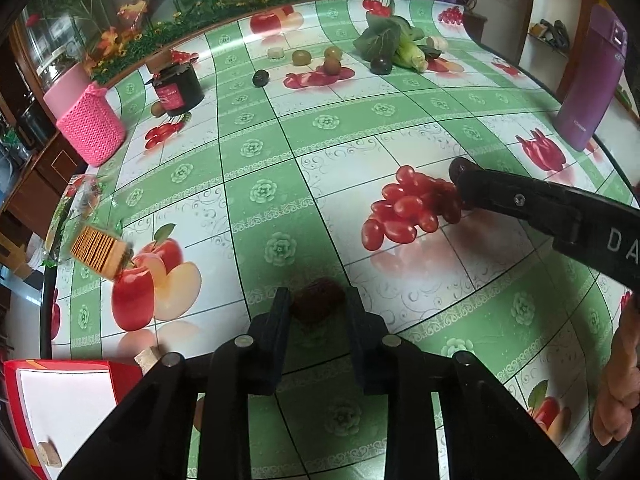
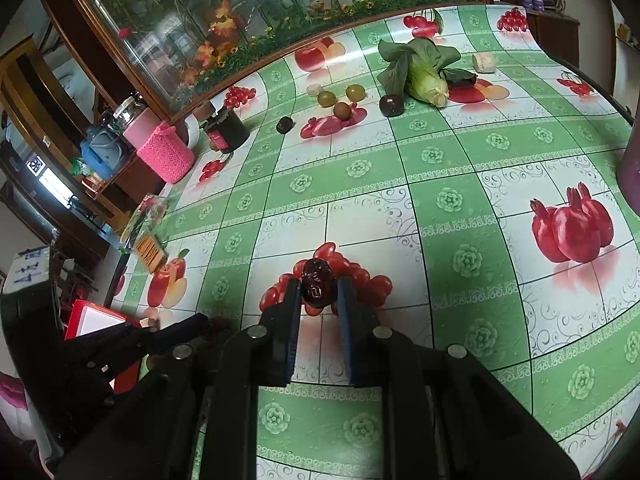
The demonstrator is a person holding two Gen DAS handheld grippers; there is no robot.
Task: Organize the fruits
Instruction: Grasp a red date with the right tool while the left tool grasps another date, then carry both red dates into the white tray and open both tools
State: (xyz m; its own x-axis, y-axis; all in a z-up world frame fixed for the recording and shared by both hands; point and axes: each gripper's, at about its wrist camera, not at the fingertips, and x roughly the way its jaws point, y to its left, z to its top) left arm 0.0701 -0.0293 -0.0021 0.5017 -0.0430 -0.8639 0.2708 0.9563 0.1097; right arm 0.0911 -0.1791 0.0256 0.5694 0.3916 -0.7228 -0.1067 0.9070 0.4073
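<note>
— Between the right gripper's (image 2: 319, 292) two blue-padded fingers sits a dark, wrinkled red date (image 2: 316, 285), pinched at its sides above the printed cluster of red berries on the tablecloth (image 2: 452, 168).

— And the left gripper (image 1: 318, 308)?

— Its jaws stand on either side of a second dark reddish fruit (image 1: 318, 305), blurred in the left wrist view. They seem to pinch it, though I cannot tell whether both pads touch. In the right wrist view that gripper shows at lower left, its tips by a dark red lump.

— What lies around them?

— At the near left edge a red box (image 1: 60, 404) with a white inside, and a snack packet (image 1: 94, 246) with orange lettering. Further back on the left a pink knitted cover on a cup (image 1: 90, 128) and a black jar (image 1: 178, 88) with a small brown fruit beside it.

— And the far side?

— Three kiwis (image 2: 340, 100) close together, a small dark fruit (image 2: 285, 124) to their left, a dark plum (image 2: 391, 105) to their right, a pale round piece behind them. Then leafy greens (image 2: 416, 60) over a corn cob (image 2: 428, 84), and an aubergine-coloured thing just beside.

— Anything in the way?

— The right gripper's finger reaches across the left wrist view from the right edge. A purple flask (image 1: 592, 80) stands at the far right, well apart.
</note>
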